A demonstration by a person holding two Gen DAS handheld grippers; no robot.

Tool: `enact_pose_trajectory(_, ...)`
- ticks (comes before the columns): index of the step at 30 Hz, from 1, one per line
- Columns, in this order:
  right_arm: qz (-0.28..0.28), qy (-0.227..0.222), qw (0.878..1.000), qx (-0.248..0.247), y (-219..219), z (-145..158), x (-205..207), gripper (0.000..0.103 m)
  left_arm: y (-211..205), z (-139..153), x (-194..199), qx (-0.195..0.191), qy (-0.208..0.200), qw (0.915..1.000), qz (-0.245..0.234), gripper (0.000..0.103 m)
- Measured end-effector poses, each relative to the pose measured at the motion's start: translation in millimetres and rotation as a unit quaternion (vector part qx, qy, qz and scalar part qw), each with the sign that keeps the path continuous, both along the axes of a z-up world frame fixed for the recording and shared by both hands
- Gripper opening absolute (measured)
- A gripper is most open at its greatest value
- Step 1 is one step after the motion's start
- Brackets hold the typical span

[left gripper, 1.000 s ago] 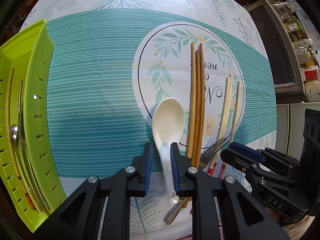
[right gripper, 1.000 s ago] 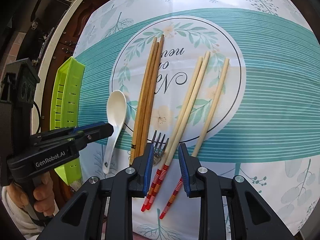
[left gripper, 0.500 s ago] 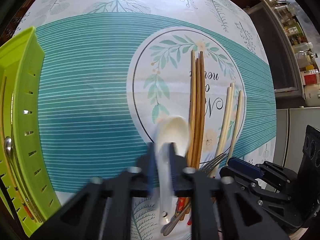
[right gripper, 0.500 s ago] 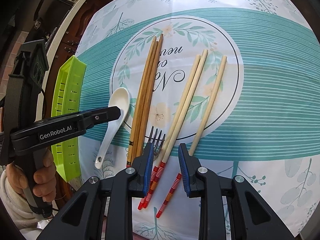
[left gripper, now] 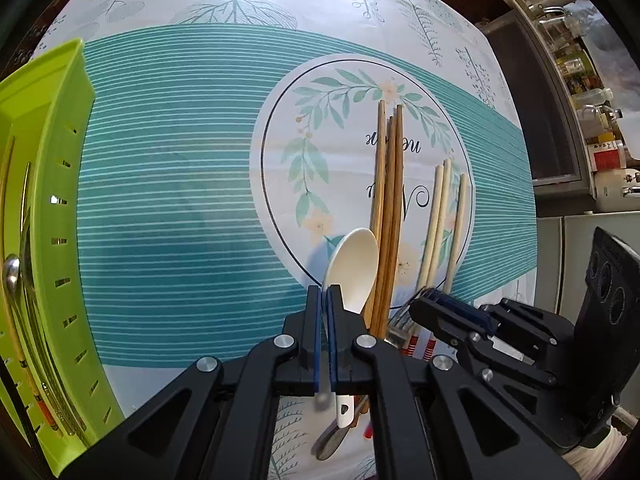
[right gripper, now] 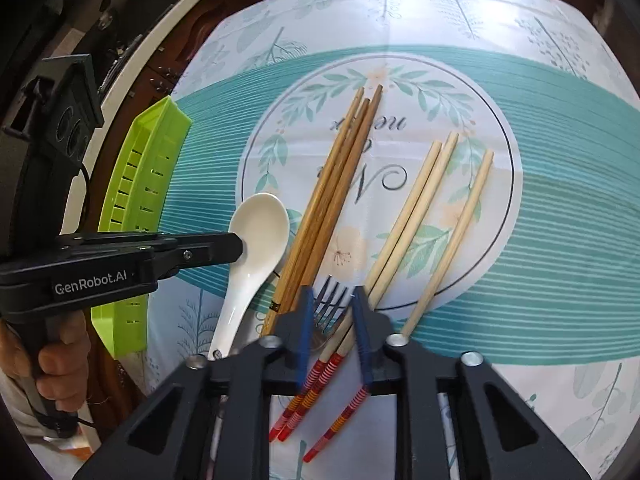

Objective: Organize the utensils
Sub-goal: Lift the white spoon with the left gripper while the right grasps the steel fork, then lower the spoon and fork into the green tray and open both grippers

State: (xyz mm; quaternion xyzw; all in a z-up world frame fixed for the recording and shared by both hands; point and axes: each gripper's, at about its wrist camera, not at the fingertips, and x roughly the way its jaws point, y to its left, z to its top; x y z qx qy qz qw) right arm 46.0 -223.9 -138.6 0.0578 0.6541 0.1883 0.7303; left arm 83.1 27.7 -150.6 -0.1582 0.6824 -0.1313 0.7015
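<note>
organizing utensils, part done. the green tray (left gripper: 48, 208) at the table's left edge already holds some metal cutlery and at least one chopstick; its exact contents are hard to read. left on the tablecloth (left gripper: 180, 200): a white spoon (right gripper: 256, 248), three brown chopsticks (right gripper: 340, 184), three pale chopsticks with red-striped ends (right gripper: 420, 216) and a fork (right gripper: 332, 300). the left gripper (left gripper: 323, 292) has just been closing and its jaws stand pinched on the spoon's handle, bowl tilted against the brown chopsticks, well apart from the tray. the right gripper (right gripper: 330, 292) has just been closing too; its jaws stand narrow around the fork tines and two pale chopsticks, though whether the pads press on them cannot be told. judged remaining: moving the spoon into the tray, then the fork and both chopstick sets
</note>
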Motion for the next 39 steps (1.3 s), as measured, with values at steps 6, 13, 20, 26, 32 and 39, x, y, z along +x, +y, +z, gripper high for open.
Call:
enact_pose_trajectory(6, -0.011, 0.010, 0.999, 0.033, -3.4, 3.9, -0.5, 0.002, 5.5, 15.8, -7.6, -0.010, -0.028, 0.9996, -0.004, 0.000)
enact_pose_trajectory(13, 0.009, -0.004, 0.999, 0.049, 7.9, 31.1, -2.9, 0.001, 14.6, 40.7, -18.1, -0.020, -0.048, 0.9986, -0.011, 0.000)
enact_pose_trajectory(20, 0.043, -0.028, 0.996, 0.068, 37.1, 73.3, 0.3, 0.001, 56.4, 77.5, -39.6, -0.016, -0.071, 0.9973, 0.013, 0.000)
enact_pose_trajectory(26, 0.090, -0.049, 0.991, 0.086, 88.6, 108.7, 3.5, 0.001, 115.0, 103.8, -64.6, 0.007, -0.081, 0.9945, 0.066, 0.000)
enact_pose_trajectory(32, 0.135, -0.057, 0.984, 0.100, 150.7, 125.6, 7.8, 0.001, 174.4, 108.5, -88.2, 0.035, -0.082, 0.9888, 0.119, 0.000)
enact_pose_trajectory(39, 0.175, -0.049, 0.979, 0.092, 221.3, 111.3, 18.6, 0.001, 207.1, 87.7, -95.4, 0.069, -0.076, 0.9839, 0.146, 0.000)
